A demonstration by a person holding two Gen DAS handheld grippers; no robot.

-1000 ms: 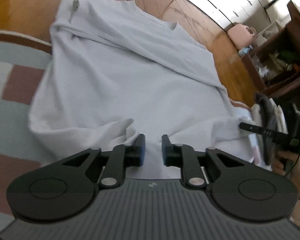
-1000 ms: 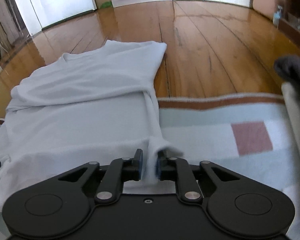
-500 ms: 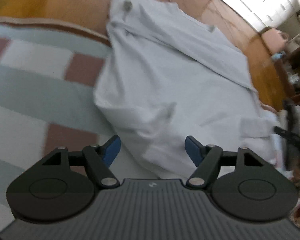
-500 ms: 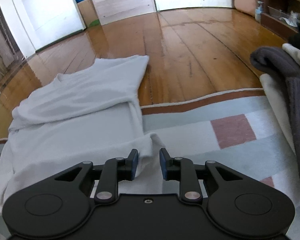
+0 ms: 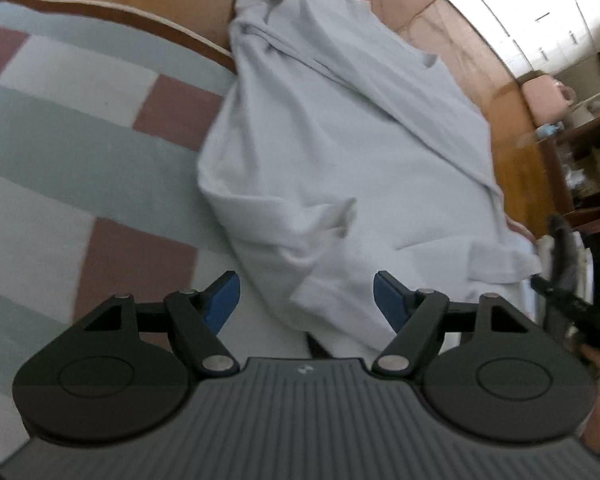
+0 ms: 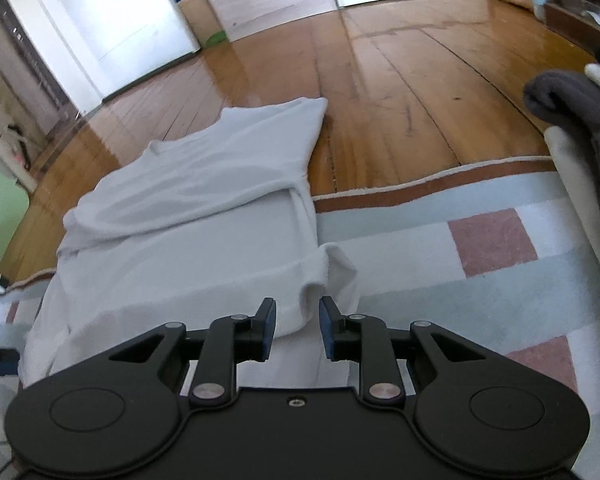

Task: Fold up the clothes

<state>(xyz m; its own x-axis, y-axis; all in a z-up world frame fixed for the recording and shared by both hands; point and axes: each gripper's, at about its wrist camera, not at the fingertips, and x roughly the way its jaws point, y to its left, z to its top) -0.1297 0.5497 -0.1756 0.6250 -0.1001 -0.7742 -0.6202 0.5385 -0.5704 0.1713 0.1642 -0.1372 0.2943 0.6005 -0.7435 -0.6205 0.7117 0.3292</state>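
Note:
A pale white T-shirt [image 5: 340,152] lies spread half on a checked rug [image 5: 60,140] and half on the wooden floor, its near hem rumpled. It also shows in the right wrist view [image 6: 188,232]. My left gripper [image 5: 306,300] is wide open and empty, just above the shirt's bunched near corner. My right gripper [image 6: 296,320] is partly open, and the shirt's other hem corner lies loose between its jaws, not clamped. The right gripper's black body shows at the right edge of the left wrist view [image 5: 568,304].
The rug [image 6: 480,264] has pink, white and pale green squares with a brown border. A pile of dark grey and white clothes [image 6: 580,128] lies at the right. A dark wooden shelf [image 5: 588,152] and a pink bag [image 5: 548,100] stand at the back right.
Both grippers have opened and let go of the shirt's hem, which dropped onto the rug. The left gripper has pulled back and swung left; the right has pulled back slightly.

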